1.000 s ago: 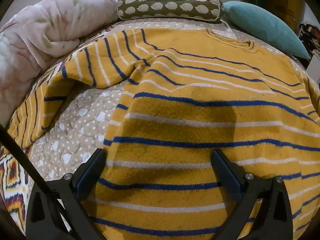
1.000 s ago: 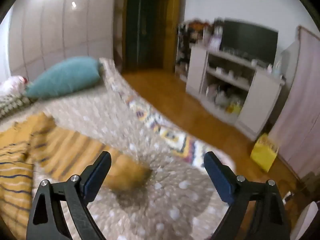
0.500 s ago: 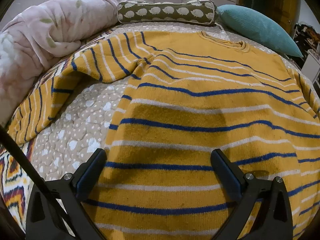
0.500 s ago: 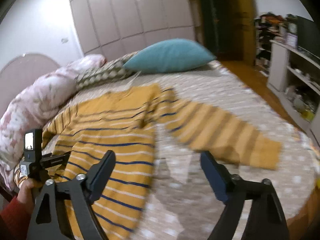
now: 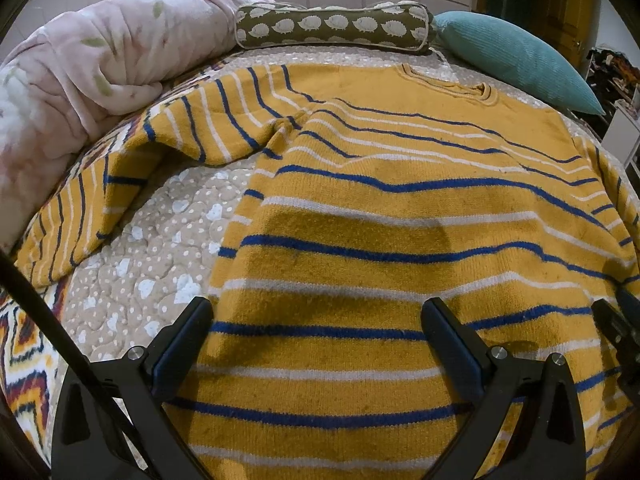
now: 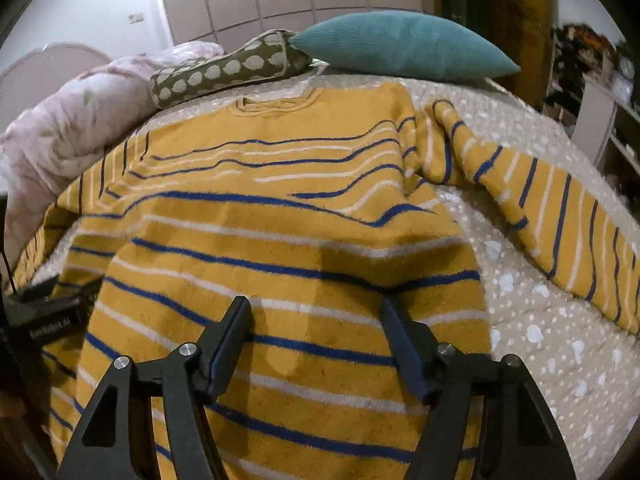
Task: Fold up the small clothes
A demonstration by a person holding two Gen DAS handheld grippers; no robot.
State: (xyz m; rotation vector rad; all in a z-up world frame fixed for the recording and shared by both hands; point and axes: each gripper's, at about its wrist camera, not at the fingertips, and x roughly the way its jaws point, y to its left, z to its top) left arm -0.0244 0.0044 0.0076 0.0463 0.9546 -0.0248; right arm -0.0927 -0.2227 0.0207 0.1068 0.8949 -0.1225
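A yellow sweater point(image 5: 380, 216) with blue and white stripes lies flat on the bed, collar at the far end, both sleeves spread out. It also shows in the right wrist view point(image 6: 280, 216). My left gripper point(image 5: 316, 320) is open and empty, hovering over the sweater's lower left part. My right gripper point(image 6: 316, 320) is open and empty over the sweater's lower right part. The left sleeve point(image 5: 92, 200) lies out to the left, the right sleeve point(image 6: 552, 216) out to the right. The other gripper point(image 6: 48, 316) shows at the left edge of the right wrist view.
A pink duvet point(image 5: 80, 72) is heaped at the left. A hedgehog-print bolster point(image 5: 332, 26) and a teal pillow point(image 5: 516, 60) lie beyond the collar. The dotted beige bedspread point(image 6: 532, 344) shows right of the sweater. Shelves point(image 6: 616, 120) stand at the far right.
My right gripper swung left from facing the room to facing the sweater and now hovers over its lower part. My left gripper shifted slightly; the sweater has stayed in place.
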